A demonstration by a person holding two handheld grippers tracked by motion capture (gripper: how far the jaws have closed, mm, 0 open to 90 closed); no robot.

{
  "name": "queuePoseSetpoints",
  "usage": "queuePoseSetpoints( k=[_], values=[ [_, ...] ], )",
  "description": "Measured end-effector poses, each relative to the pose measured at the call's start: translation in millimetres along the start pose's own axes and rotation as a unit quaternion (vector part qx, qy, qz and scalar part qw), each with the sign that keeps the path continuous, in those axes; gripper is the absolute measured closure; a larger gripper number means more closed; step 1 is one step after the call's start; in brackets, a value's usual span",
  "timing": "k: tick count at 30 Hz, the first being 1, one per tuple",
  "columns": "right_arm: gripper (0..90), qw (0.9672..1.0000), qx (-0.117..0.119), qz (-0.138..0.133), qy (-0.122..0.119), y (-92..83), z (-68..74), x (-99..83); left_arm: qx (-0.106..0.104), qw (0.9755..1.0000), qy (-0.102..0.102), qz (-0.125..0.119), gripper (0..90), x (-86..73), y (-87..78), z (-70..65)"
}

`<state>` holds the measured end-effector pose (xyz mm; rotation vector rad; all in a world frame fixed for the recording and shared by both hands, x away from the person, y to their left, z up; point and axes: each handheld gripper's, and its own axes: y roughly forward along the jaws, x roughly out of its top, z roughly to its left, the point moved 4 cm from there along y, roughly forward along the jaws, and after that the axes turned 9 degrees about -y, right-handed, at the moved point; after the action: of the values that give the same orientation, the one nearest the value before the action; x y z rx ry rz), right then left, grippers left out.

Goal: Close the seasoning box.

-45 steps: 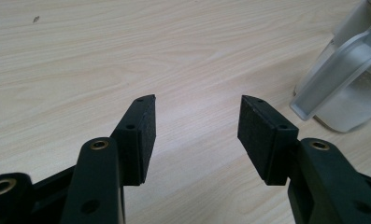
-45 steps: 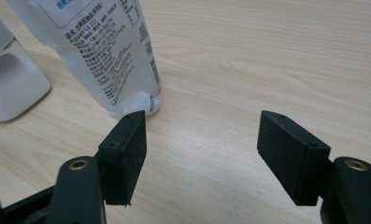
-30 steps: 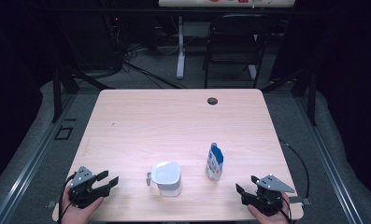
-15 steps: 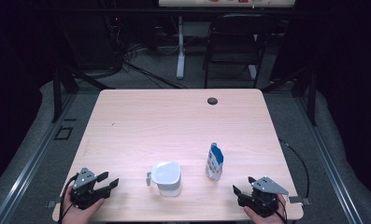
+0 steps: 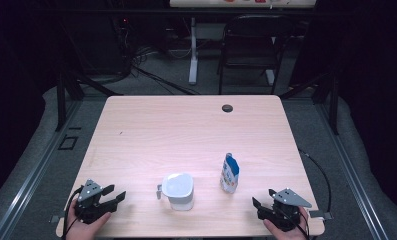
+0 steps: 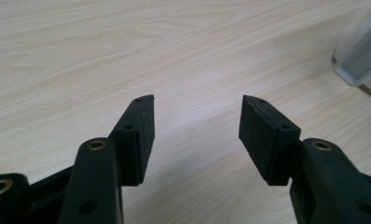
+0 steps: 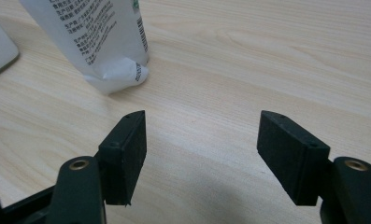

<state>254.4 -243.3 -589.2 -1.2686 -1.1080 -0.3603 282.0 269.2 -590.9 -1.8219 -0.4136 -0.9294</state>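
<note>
A: Where do things stand?

B: Both tools sit low at the near edge of the table. The left gripper has its jaws spread with nothing between them; in the left gripper view there is bare wood between the pads. The right gripper is released too, jaws wide and holding nothing.

A: And the things to be handled?

B: The white jug stands upright ahead of the left gripper and off to its inner side, well apart from the jaws; its corner shows at the right edge of the left gripper view. The pouch, blue and white, stands upright ahead of the right gripper and towards its inner side, near but not touching. In the right gripper view its crimped base lies ahead of the left-hand jaw.

A: So which step is this?

B: I judge it the start: nothing gripped, nothing touched, both hands poised for the approach.

A: What does the next move call for?

B: Probably the right gripper goes forward and inward until the pouch sits between its pads, closing on the body rather than the soft base, gently, since a pouch buckles. The left may need to steady the jug by its handle.
</note>
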Motion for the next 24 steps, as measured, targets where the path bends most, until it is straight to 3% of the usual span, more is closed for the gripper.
queuePoseSetpoints(
  k=[24],
  values=[
    [33.1, 1.0, 0.0, -0.005, 0.0, 2.5, 1.4, 0.8, -0.004, 0.9999, 0.016, 0.004, 45.1, 0.7, 3.8, -7.2]
  ],
)
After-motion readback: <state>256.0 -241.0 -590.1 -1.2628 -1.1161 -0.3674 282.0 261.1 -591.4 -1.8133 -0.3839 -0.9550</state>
